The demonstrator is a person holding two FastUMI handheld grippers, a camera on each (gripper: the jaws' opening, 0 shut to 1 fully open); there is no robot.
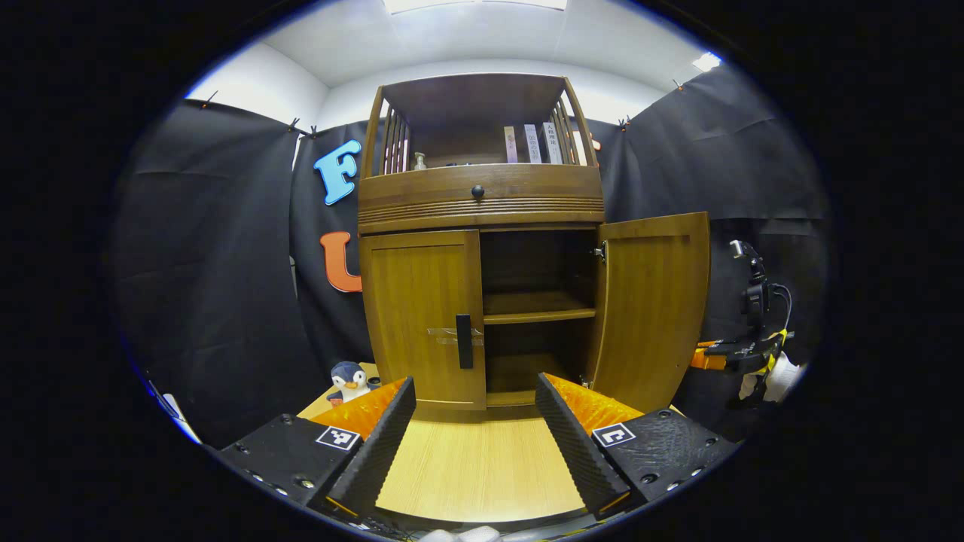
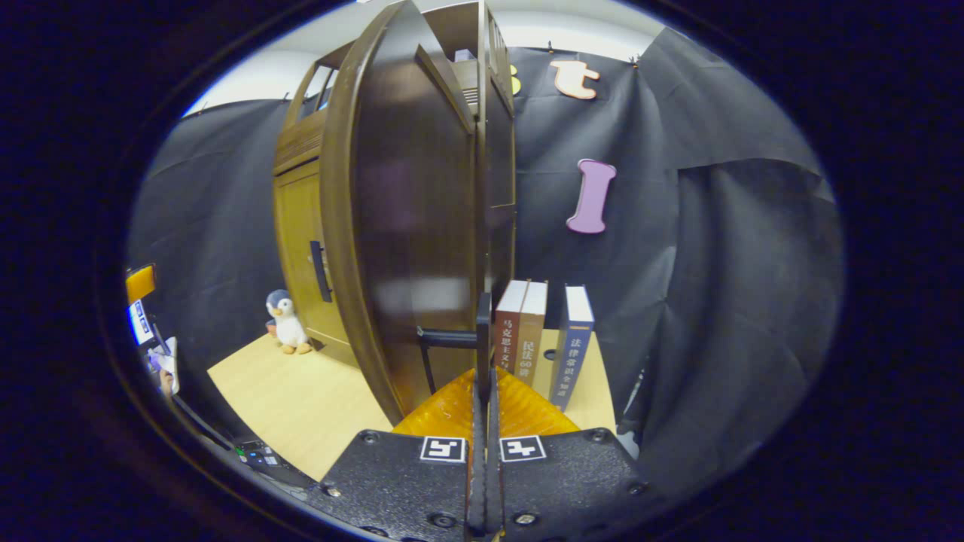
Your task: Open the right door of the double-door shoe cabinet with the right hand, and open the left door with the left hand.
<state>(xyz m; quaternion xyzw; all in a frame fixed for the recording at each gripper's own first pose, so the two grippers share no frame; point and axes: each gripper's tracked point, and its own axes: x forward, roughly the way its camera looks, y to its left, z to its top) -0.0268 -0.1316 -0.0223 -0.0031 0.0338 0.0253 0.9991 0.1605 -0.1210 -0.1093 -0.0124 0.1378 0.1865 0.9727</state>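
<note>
The wooden shoe cabinet (image 1: 482, 196) stands at the back of the table. Its left door (image 1: 418, 316) is closed, with a dark vertical handle (image 1: 465, 341) near its inner edge. My left gripper (image 1: 476, 382) is open, low in front of the cabinet and a short way off the left door. The right door (image 1: 651, 309) is swung wide open, showing an inner shelf (image 1: 538, 309). In the right gripper view the right door (image 2: 407, 226) shows edge-on, and my right gripper (image 2: 484, 376) is shut on its handle (image 2: 484, 324). The right gripper (image 1: 734, 354) also appears beside that door's outer edge.
A penguin toy (image 1: 348, 380) sits on the light wooden table (image 1: 482, 467) left of the cabinet. Three books (image 2: 527, 331) stand upright right of the cabinet, behind the open door. A drawer with a round knob (image 1: 477, 191) and a shelf with books (image 1: 532, 143) are above.
</note>
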